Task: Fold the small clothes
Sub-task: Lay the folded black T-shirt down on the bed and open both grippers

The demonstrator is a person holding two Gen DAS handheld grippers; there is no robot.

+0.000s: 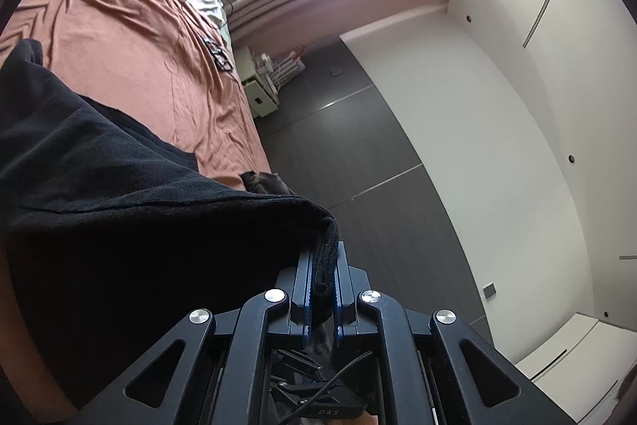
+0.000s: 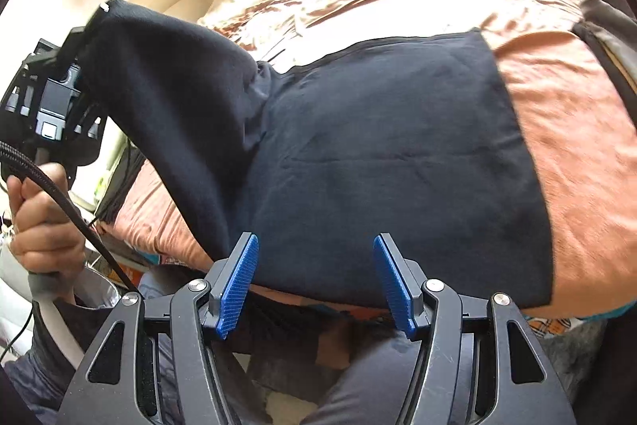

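Right wrist view: left tongs clamp a corner of the black garment, lifting it off the bed, likely to fold across. Right tongs released, hovering at near hem.

garment: a black garment of soft, slightly fuzzy knit cloth, no print that i can see.
state: partly folded; one part lies flat, one side part is lifted up.
pose: the flat part makes a wide, nearly rectangular panel with straight edges; the lifted part rises to my left as a sleeve-like flap, pulled tight.
held point: its thick end is bunched where i pinch it in my left tool.
place: it lies on the bed, close to the near edge, in front of me.
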